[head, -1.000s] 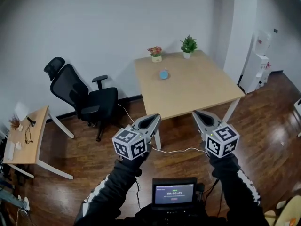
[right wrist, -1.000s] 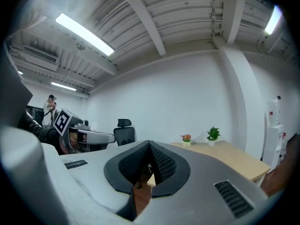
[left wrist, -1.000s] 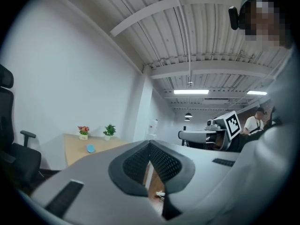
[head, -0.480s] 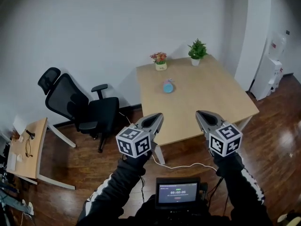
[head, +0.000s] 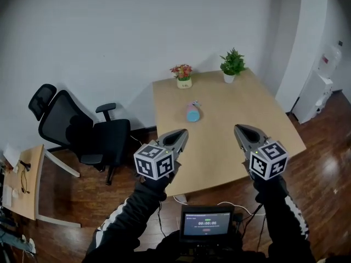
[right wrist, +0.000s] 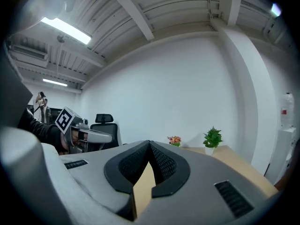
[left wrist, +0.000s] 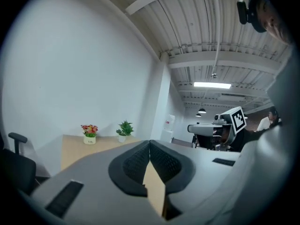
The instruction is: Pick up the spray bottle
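spray bottle (head: 192, 112) | lying on table (head: 241, 106) | beyond left hand-held gripper (head: 180, 134), apart

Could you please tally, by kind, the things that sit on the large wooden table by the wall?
Potted plants: 2, the flowering plant and the green plant
Spray bottle: 1
Total: 3 things on the table
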{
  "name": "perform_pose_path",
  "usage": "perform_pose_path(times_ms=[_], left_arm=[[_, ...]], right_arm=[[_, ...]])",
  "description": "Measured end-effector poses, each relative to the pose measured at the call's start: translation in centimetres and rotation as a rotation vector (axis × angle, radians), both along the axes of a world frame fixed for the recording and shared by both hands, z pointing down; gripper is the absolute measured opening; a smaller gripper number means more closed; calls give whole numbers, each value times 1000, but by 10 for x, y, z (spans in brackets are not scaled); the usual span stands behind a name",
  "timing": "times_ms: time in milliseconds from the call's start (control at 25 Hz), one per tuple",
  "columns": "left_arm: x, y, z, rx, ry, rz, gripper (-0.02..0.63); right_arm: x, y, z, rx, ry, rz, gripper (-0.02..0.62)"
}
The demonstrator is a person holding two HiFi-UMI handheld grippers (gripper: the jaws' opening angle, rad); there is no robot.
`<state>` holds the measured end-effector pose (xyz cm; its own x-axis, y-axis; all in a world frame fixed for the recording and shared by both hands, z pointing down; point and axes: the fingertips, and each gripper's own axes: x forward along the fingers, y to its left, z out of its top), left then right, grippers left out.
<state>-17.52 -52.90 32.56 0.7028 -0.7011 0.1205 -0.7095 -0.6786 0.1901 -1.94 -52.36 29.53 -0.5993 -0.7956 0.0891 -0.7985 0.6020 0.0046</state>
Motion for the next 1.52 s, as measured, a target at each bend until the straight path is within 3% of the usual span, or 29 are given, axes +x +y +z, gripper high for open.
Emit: perform_pose_path(times_ms=[200,360,560,760,920,1000,1200,1360,1400,1480,1520], left_arm=[[36,-106,10,-10,29,-73,0],[76,-191,21,-13,-50,-174,0],[106,-291,19,-40,-93,-272,9],[106,-371,37,-143,-79,-334,9],[87,-447,47,-109,-131,-380,42],[81,-476,63,-157,-144,-357,90],[64,-543,115,-285,-130,-305,94],[55,-589,184,-404,-195,-310,96],[54,-601,202,-445,-214,-316,139],[57,-619,237,-537,-235,-323,295],[59,-626,252,-576,-239,-329,305]], right_arm=[[29,-108,23,-9,45,-84,3],[70,-195,30,-29,29,-178,3],[106,-307,20,-21,40,-263,3],[110,-396,24,-55,38,-321,3],[107,-477,42,-88,50,-272,3],[101,-510,64,-129,54,-247,3],[79,-580,122,-233,108,-199,3],[68,-619,180,-310,175,-192,3],[68,-628,193,-325,185,-198,3],[70,-645,218,-362,194,-214,3],[71,-653,231,-382,196,-224,3]])
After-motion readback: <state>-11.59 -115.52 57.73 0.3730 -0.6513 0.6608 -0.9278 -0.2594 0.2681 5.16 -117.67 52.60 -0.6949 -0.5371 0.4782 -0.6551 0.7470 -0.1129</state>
